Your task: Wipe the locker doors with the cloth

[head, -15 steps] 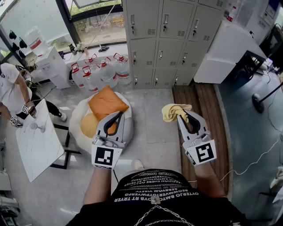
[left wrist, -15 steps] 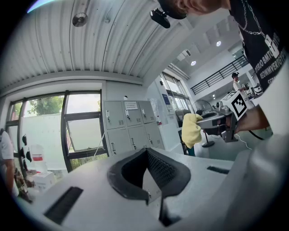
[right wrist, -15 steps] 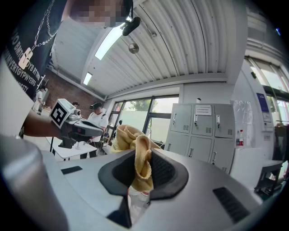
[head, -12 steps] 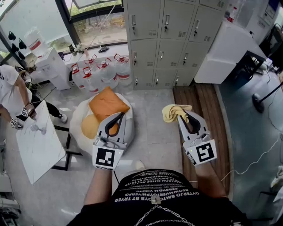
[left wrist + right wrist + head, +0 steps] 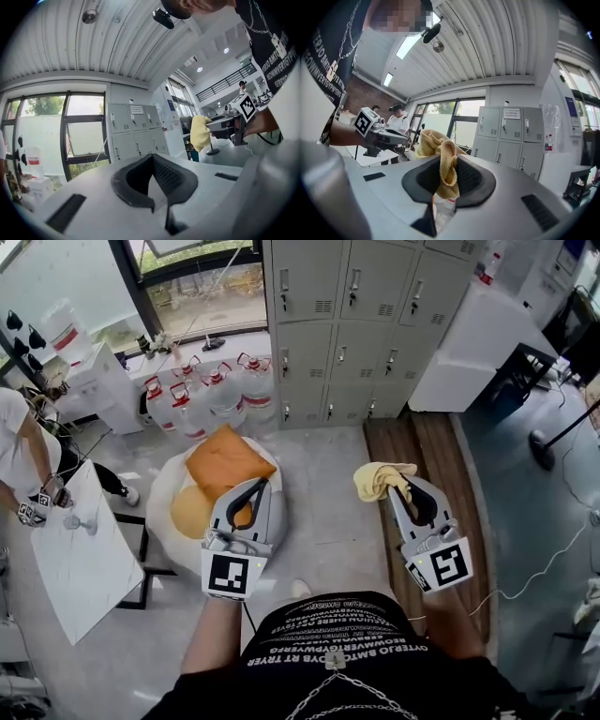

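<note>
Grey metal locker doors (image 5: 356, 324) stood at twelve o'clock, well apart from both grippers, so the right gripper (image 5: 402, 482), its jaws pinching the yellow cloth (image 5: 377, 477) at its one o'clock, needed a firm clamp for the approach, while the left gripper (image 5: 256, 484) hung pressed together, empty.

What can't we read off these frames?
- Lockers: top rows cut off by the head view's upper edge; any dirt on the doors is too small to see.
- Paper label on a locker door, right gripper view: print too small.
- Cloth: the pinched end is hidden in the head view between the pads of the right hand-held gripper.
</note>
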Action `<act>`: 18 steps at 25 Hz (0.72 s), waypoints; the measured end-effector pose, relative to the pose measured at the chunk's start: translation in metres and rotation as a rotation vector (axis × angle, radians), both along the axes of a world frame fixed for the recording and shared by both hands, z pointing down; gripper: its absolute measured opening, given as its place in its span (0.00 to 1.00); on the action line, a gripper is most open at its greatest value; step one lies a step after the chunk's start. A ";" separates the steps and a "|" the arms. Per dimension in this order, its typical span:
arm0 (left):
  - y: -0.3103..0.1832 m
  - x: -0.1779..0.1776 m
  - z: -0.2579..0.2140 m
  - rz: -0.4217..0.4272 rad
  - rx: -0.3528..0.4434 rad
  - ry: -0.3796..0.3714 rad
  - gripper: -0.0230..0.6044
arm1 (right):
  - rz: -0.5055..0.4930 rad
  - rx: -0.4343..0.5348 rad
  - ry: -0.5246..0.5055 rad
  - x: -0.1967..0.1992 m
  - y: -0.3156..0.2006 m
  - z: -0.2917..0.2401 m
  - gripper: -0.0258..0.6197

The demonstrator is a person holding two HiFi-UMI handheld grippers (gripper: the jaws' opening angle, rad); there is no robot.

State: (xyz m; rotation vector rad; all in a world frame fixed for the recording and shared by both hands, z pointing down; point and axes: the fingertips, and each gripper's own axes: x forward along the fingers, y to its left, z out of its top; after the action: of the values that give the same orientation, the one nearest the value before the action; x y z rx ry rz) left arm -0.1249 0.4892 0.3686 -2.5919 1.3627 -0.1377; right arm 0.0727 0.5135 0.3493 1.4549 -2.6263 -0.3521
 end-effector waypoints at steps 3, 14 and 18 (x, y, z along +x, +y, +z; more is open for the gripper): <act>-0.002 -0.002 0.006 0.026 -0.019 0.002 0.04 | 0.013 -0.021 -0.019 -0.001 0.000 0.002 0.13; -0.008 -0.010 0.019 0.000 -0.088 0.027 0.04 | 0.050 -0.042 -0.098 0.004 -0.010 0.007 0.12; -0.020 -0.006 0.018 0.006 -0.100 0.030 0.04 | 0.034 -0.059 -0.103 0.004 -0.028 0.009 0.12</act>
State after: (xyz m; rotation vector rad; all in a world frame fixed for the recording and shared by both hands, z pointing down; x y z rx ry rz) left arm -0.1310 0.4689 0.3862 -2.6900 1.3929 -0.1709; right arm 0.0769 0.4857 0.3586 1.5356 -2.6623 -0.2004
